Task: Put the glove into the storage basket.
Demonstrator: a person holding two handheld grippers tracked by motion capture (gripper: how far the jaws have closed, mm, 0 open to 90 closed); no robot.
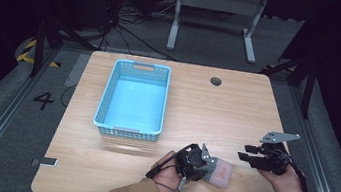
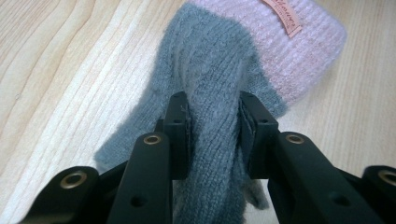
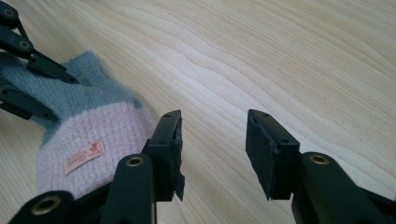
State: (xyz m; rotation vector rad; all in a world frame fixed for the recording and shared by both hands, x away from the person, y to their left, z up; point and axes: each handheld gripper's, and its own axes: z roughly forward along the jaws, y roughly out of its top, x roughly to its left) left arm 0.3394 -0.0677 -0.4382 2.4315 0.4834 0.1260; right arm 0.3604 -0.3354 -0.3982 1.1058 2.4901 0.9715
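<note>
My left gripper point(image 2: 212, 135) is clamped on the grey part of a knit glove point(image 2: 219, 84) lying near the table's point(image 1: 238, 105) front edge; my right gripper point(image 3: 212, 154) hangs apart, empty, just beside its pink cuff point(image 3: 93, 140). It's soft, light, floppy, so pinching a bunched fold suits it. My jaws hide what are probably the fingertips.

We see a blue basket point(image 1: 133, 98) (nothing in it) on the wooden tabletop point(image 1: 206, 116). A round cable hole point(image 1: 216, 81) sits near the far edge.

open tabletop point(image 1: 196, 115) betw. basket point(image 1: 133, 98) & glove point(image 1: 216, 172)
</note>
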